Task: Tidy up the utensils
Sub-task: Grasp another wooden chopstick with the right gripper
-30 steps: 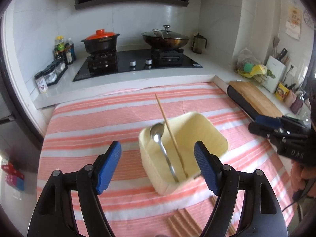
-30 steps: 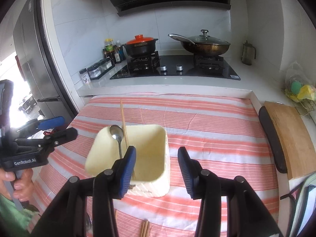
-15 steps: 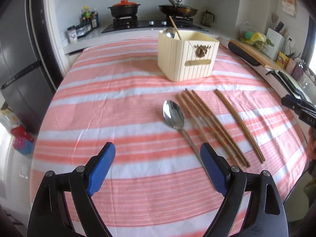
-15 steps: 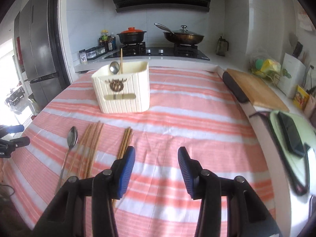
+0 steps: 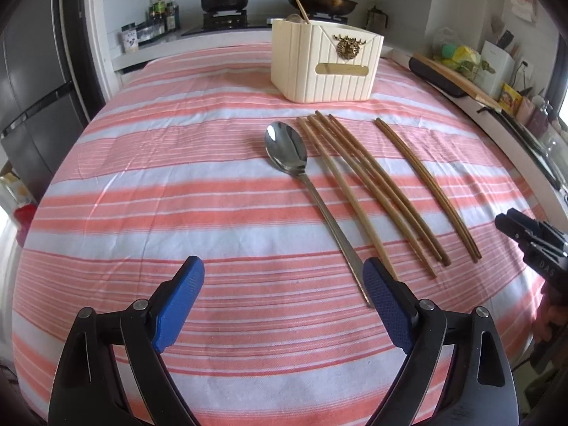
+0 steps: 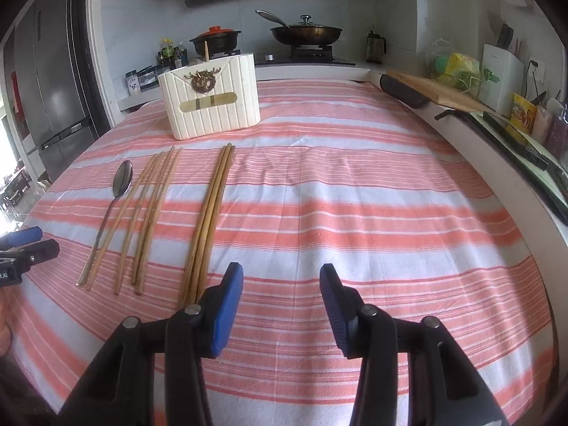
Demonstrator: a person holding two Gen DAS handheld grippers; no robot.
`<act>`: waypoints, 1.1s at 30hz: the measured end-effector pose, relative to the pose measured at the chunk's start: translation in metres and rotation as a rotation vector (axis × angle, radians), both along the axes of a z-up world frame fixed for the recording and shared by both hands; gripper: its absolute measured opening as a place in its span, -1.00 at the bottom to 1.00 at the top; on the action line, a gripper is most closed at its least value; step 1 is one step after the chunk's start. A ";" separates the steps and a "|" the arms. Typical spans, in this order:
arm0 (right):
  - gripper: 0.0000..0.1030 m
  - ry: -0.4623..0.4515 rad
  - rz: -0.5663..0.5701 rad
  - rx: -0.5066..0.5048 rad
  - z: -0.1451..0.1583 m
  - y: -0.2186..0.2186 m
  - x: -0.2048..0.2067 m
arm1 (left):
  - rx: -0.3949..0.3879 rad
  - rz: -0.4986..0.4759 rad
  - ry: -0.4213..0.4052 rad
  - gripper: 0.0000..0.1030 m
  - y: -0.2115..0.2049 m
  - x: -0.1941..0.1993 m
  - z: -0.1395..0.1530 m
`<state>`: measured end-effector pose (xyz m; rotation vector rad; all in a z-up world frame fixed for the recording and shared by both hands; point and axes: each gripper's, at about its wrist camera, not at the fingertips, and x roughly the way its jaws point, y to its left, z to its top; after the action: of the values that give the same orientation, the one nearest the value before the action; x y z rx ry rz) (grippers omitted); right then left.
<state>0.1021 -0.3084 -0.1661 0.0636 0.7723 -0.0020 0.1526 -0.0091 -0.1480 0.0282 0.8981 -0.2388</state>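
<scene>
A cream utensil holder (image 5: 326, 67) (image 6: 213, 103) stands on the striped cloth at the far side, with a spoon and one chopstick (image 5: 301, 7) in it. In front lie a metal spoon (image 5: 287, 149) (image 6: 122, 179), several brown chopsticks (image 5: 369, 184) (image 6: 149, 209) and a separate pair (image 5: 426, 184) (image 6: 211, 213). My left gripper (image 5: 282, 269) hovers low near the spoon's handle end, jaws opening, nothing between them. My right gripper (image 6: 281, 273) is partly open and empty, just right of the pair's near ends.
A stove with a red-lidded pot (image 6: 214, 37) and a wok (image 6: 305, 32) is behind the table. A cutting board (image 6: 436, 88) and knife block (image 6: 502, 71) line the right counter. A fridge (image 6: 53, 88) stands left. The cloth's near edge is close below both grippers.
Both grippers have drawn back from above the holder and sunk toward the table's near side. The loose spoon and chopsticks came into view. The left jaws stand wider.
</scene>
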 end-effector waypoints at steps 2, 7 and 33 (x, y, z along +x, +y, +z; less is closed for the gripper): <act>-0.11 0.003 0.001 -0.003 -0.003 0.002 0.002 | -0.025 0.008 0.022 0.80 -0.003 0.008 0.001; -0.11 0.026 0.006 0.007 -0.010 0.002 0.005 | -0.077 0.105 0.069 0.80 -0.005 0.040 -0.007; -0.50 0.256 0.212 0.129 -0.013 0.028 0.109 | 0.101 0.160 0.060 0.99 -0.006 0.065 -0.038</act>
<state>0.2109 -0.2807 -0.1788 0.1055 1.0321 0.2454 0.2179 -0.0153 -0.1864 0.0426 0.9666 -0.0459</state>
